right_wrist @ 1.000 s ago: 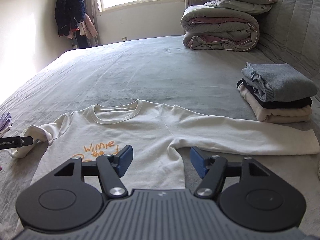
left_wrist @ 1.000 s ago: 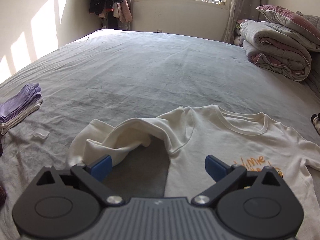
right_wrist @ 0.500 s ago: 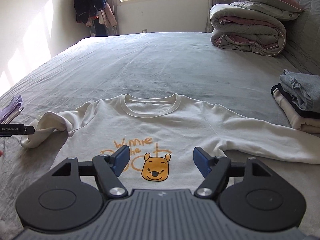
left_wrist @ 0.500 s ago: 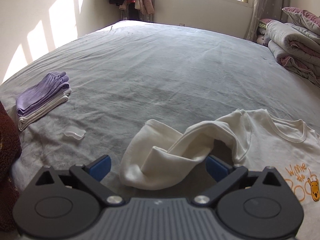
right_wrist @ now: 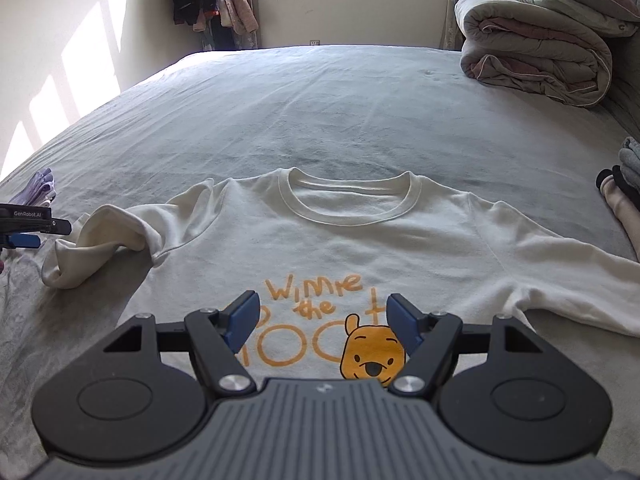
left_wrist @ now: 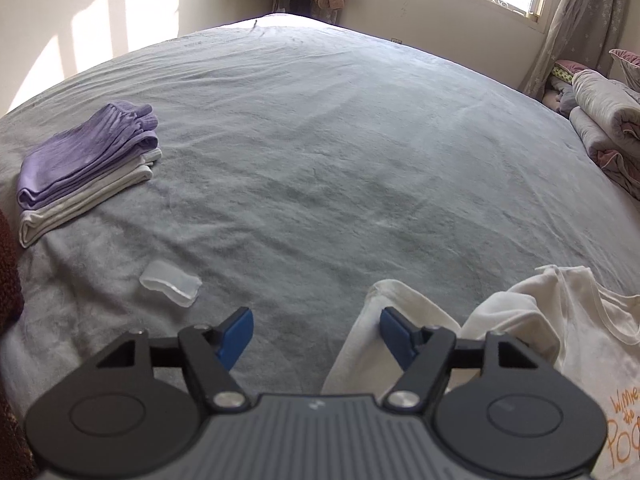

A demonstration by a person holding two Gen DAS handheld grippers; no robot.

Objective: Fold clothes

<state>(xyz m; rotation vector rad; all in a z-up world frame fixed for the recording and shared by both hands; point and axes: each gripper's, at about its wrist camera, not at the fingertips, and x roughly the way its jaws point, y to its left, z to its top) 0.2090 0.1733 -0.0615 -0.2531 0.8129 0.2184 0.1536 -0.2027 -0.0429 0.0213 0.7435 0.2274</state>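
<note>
sweatshirt [right_wrist: 340, 240] flat on bed [right_wrist: 320, 112] — left claw [left_wrist: 316, 334] closing (empty).

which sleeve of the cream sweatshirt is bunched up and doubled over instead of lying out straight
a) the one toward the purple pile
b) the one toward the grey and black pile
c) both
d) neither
a: on the cream sweatshirt, the bunched sleeve lies on the side of the purple pile; the other sleeve lies out straight.

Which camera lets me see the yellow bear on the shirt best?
The right wrist view: the bear faces the camera between the right gripper fingers, on the cream sweatshirt. The left wrist view shows only the sweatshirt's edge and some orange letters, no bear.
</note>
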